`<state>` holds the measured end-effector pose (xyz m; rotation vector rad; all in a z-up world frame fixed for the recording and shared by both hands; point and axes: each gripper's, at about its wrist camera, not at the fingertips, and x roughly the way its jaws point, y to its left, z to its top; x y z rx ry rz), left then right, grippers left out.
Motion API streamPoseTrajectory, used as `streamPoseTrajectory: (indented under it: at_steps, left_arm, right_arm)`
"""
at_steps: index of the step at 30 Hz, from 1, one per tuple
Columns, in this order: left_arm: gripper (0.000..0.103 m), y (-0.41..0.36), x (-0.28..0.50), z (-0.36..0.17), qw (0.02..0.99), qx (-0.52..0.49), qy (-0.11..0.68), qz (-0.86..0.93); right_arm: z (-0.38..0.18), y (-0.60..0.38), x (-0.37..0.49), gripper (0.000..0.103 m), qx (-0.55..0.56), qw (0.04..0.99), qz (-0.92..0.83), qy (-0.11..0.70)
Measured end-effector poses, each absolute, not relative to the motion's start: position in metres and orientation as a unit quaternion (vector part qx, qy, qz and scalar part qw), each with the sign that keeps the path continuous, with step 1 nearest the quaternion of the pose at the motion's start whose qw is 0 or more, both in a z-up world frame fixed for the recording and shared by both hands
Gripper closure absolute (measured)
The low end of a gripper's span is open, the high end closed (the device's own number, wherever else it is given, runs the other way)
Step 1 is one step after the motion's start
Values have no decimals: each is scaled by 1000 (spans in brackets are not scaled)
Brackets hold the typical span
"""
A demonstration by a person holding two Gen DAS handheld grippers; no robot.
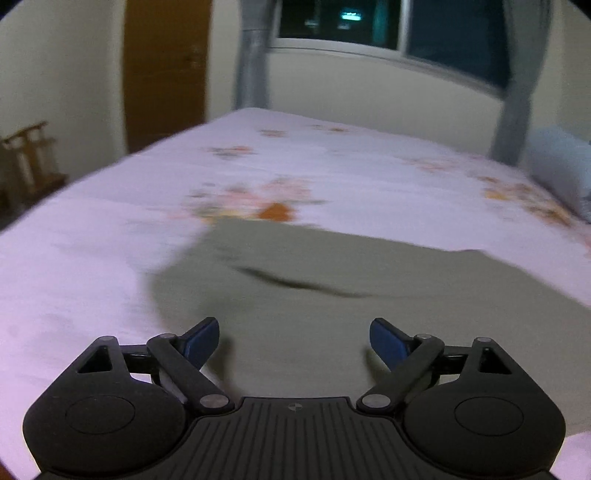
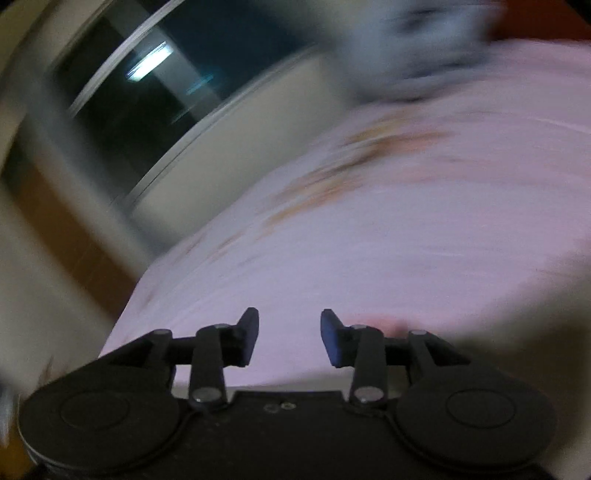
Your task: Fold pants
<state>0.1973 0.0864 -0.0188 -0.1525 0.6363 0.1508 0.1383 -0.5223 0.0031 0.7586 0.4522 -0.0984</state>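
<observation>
Olive-grey pants (image 1: 332, 280) lie flat on a pink floral bedsheet (image 1: 92, 258), with one dark crease across them. My left gripper (image 1: 293, 334) hovers over their near part with its blue-padded jaws wide open and nothing between them. In the right wrist view, which is badly blurred and tilted, my right gripper (image 2: 290, 334) has its jaws apart by a moderate gap over bare pink sheet (image 2: 369, 240), holding nothing. A dim olive patch at the right edge (image 2: 554, 314) may be the pants.
The bed's left edge (image 1: 74, 184) drops off toward a brown door (image 1: 166, 74) and a wooden rack (image 1: 29, 158). A window (image 1: 369, 22) with grey curtains (image 1: 255, 66) backs the bed. A grey-blue pillow (image 1: 561, 166) lies at the far right.
</observation>
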Motion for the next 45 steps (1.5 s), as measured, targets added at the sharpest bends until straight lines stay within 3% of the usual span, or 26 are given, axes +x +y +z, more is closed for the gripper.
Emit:
streamPoseTrajectory:
  at_steps: [6, 14, 16, 19, 23, 25, 31, 35, 38, 40, 45]
  left_arm:
    - [11, 0, 200, -25, 941, -61, 334, 5]
    - [10, -23, 191, -28, 935, -32, 354, 1]
    - [10, -25, 195, -30, 932, -23, 361, 4]
    - [9, -34, 196, -32, 927, 6, 374, 4]
    - [2, -51, 196, -44, 924, 48, 379, -28]
    - [0, -49, 199, -48, 924, 29, 381, -29]
    - [0, -64, 186, -20, 936, -45, 343, -57]
    - [0, -148, 187, -12, 934, -17, 334, -122]
    - [0, -197, 189, -20, 927, -10, 345, -150]
    - [0, -223, 190, -24, 925, 11, 346, -160]
    - [0, -252, 194, -38, 915, 31, 369, -159]
  right_arm:
    - [-46, -619, 9, 73, 531, 817, -171, 143]
    - [-92, -630, 12, 76, 622, 754, -167, 131]
    - [-95, -633, 18, 76, 622, 755, -161, 132]
    - [-88, -632, 32, 91, 575, 784, -165, 166]
    - [-89, -634, 39, 86, 565, 793, -153, 167]
    - [-90, -637, 40, 95, 562, 794, -153, 175]
    - [-92, -644, 17, 89, 589, 785, -135, 138]
    - [-84, -638, 4, 92, 556, 811, -136, 118]
    - [-81, -640, -2, 102, 556, 815, -136, 94]
    - [-84, -646, 3, 102, 569, 804, -132, 106]
    - [-101, -656, 7, 92, 598, 779, -129, 136]
